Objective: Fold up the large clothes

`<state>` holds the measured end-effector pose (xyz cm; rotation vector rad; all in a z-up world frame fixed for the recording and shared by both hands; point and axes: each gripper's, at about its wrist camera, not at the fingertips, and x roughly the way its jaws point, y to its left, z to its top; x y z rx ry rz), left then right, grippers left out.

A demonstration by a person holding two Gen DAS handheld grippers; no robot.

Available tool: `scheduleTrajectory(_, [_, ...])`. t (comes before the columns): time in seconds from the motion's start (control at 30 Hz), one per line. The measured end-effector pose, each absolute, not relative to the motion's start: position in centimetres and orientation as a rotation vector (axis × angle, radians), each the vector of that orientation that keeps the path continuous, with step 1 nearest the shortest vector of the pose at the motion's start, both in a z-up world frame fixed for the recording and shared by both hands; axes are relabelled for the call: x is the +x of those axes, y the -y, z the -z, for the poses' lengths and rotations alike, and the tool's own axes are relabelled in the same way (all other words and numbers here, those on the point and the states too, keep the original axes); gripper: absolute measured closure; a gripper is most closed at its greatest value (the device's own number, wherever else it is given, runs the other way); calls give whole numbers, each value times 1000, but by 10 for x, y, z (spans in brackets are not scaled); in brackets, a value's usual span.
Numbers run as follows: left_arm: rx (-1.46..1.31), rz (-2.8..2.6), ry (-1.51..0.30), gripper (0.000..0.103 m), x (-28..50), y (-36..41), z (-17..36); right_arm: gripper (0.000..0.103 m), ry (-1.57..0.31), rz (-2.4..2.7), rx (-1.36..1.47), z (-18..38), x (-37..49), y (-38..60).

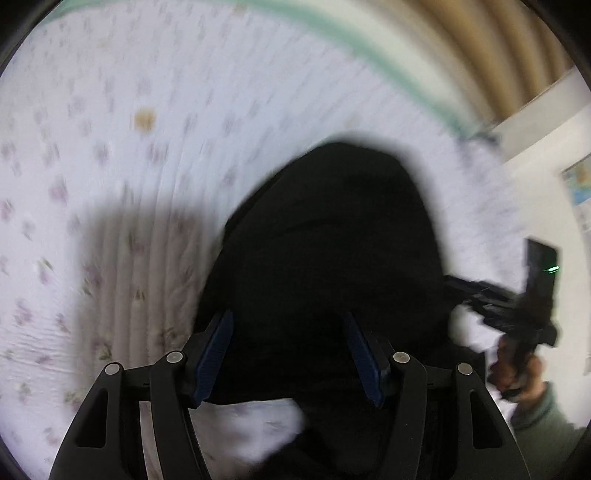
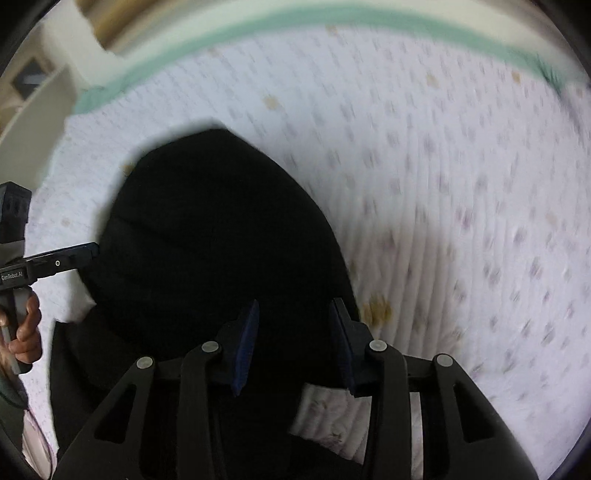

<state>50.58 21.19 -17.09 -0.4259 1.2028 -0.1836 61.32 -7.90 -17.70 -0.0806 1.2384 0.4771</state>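
A large black garment lies bunched on a white flowered bedsheet; it also shows in the right wrist view. My left gripper is open, its blue-padded fingers standing apart over the garment's near part. My right gripper is open too, its jaws apart above the garment's right edge. Each gripper shows in the other's view: the right one at the garment's right side, the left one at its left side. Both frames are motion-blurred.
A green band borders the sheet at the far edge of the bed. Beyond it stand a wooden slatted headboard and a white wall. The sheet has small brownish stains.
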Motion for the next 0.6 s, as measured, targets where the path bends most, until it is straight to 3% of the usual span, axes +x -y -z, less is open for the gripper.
scheduleTrajectory(0.1, [-385,141,-1206,36,513,-205,177,59,-1255,-466,-34,198,612,84])
scheduleTrajectory(0.3, [-391,183,-1163,35,505,-212,146,54,-1283,-468,-49,183,619,80])
scheduleTrajectory(0.4, [-424,223,-1077,35,504,-229,114,45,-1236,-502,-33,152,626,85])
scheduleTrajectory(0.47, [-455,236,-1041,27,516,-240,101,32,-1189,-507,-15,134,638,84])
scheduleTrajectory(0.6, [-466,284,-1106,24,555,-246,112,30,-1170,-539,-16,126,673,65])
